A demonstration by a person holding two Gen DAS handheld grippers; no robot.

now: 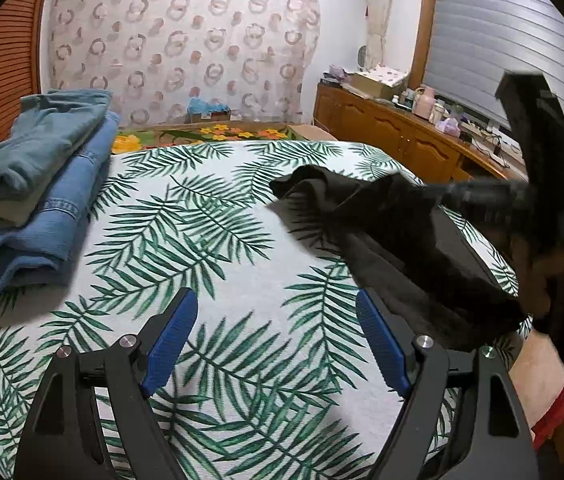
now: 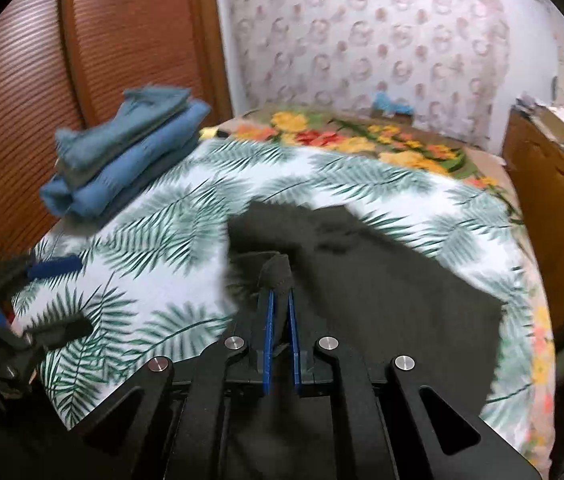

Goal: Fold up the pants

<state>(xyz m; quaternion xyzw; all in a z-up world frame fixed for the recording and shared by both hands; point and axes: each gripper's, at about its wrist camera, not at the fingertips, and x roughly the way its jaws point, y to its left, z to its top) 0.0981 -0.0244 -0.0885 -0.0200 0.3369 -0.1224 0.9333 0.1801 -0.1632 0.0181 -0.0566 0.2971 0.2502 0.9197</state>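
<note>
Black pants [image 1: 405,248] lie bunched on the right of the palm-leaf bedspread [image 1: 218,280]. My left gripper [image 1: 276,316] is open and empty, hovering over the bedspread just left of the pants. My right gripper [image 2: 280,284] is shut on a fold of the black pants [image 2: 361,280] and lifts it off the bed. The right gripper also shows blurred in the left wrist view [image 1: 481,194], above the pants. The left gripper shows in the right wrist view [image 2: 58,292] at the far left, jaws apart.
A stack of folded blue jeans [image 1: 30,196] sits at the bed's left, next to a wooden slatted door [image 2: 22,80]. A floral blanket [image 2: 361,136] covers the far end of the bed. A wooden cabinet [image 1: 393,136] with clutter stands on the right.
</note>
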